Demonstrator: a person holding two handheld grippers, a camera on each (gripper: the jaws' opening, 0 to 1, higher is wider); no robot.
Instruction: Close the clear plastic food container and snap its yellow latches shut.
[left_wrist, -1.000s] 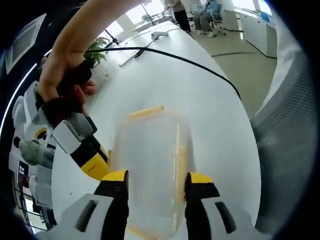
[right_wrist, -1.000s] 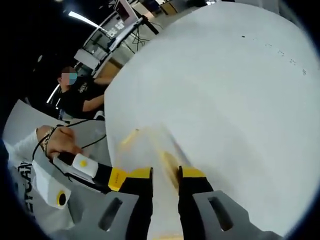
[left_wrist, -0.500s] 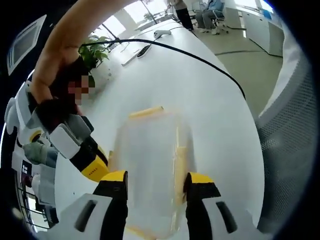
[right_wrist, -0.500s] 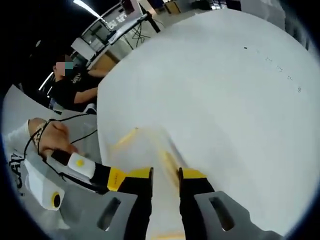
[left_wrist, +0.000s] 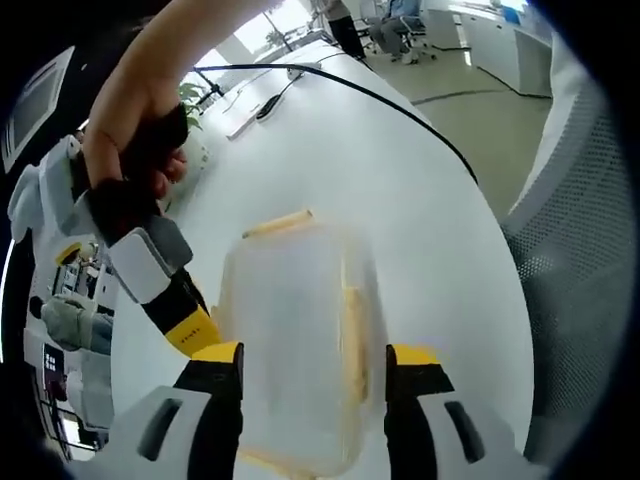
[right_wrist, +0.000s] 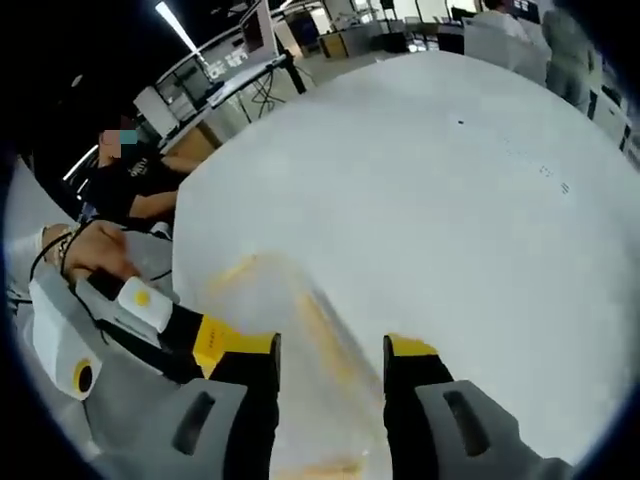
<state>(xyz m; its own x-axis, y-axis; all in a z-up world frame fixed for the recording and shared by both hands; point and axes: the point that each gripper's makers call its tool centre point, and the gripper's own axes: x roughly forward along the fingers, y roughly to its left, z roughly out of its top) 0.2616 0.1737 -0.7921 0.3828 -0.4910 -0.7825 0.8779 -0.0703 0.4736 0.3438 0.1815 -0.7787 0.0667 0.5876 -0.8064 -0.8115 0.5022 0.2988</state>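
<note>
Where the left gripper view begins at its left side, a person's hand (left_wrist: 130, 150) grips the handle of the right claw (left_wrist: 185, 325), which reaches in at an angle with its yellow tip beside the left edge of a clear plastic food container (left_wrist: 290, 330) lying on a white worktop (left_wrist: 400, 190); further right, the left claw (left_wrist: 313, 365) rises from the bottom with its jaws spread wide, one on each side of the container and holding nothing, while a yellow latch (left_wrist: 277, 224) lies along the container's far edge and another yellow latch (left_wrist: 353, 335) runs down its right side, with a black cable (left_wrist: 400, 115) crossing the worktop beyond and a grey mesh chair back (left_wrist: 575, 250) at the far right; in the right gripper view, the left claw (right_wrist: 190, 335) enters from the left, then the right claw (right_wrist: 330, 355) stands released with jaws apart over the blurred container (right_wrist: 300, 350) on the worktop (right_wrist: 450, 220)
</note>
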